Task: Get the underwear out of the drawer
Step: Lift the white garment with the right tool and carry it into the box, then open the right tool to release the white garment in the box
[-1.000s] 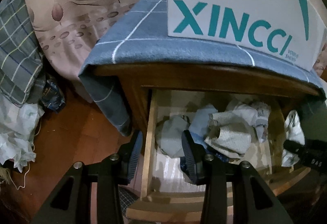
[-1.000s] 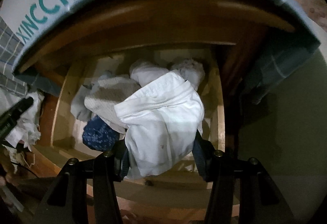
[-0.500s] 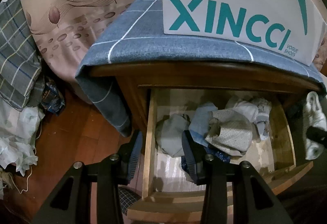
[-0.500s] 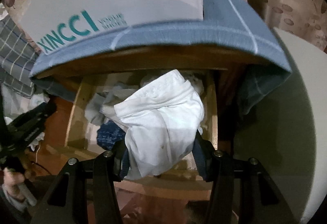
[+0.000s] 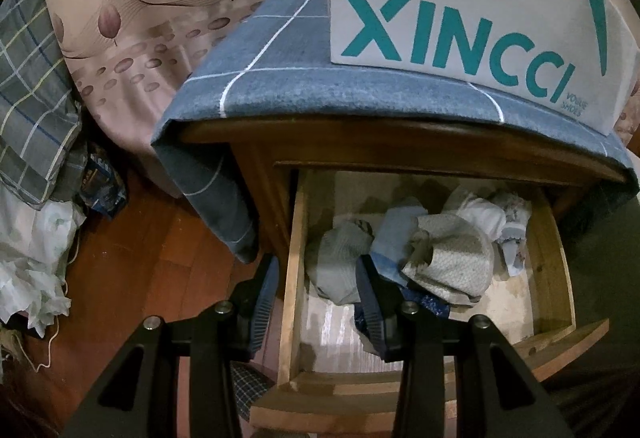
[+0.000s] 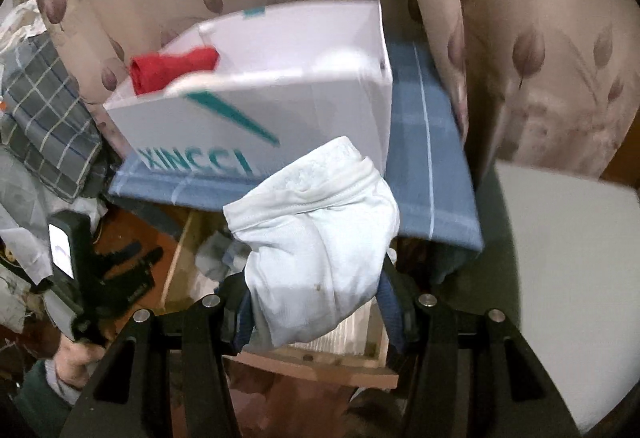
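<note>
Above the open drawer, we now hold the white underwear in the right gripper, jaws clamped on it, raised from drawer level up to the shoe box. Our left gripper stays wide and empty.

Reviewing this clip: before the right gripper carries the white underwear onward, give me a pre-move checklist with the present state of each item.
1. White underwear gripped by the right gripper: ok, cloth bunched between the fingers.
2. Garment lifted clear of the drawer: ok, it hangs above the front edge.
3. Nothing else dragged along: ok, other clothes lie in the drawer.
4. White box on the nightstand open on top: ok, a red item already sits inside.
5. Left gripper out of the way: ok, open and empty at the drawer's left side.
6. Grip firmness: cannot tell.
</note>
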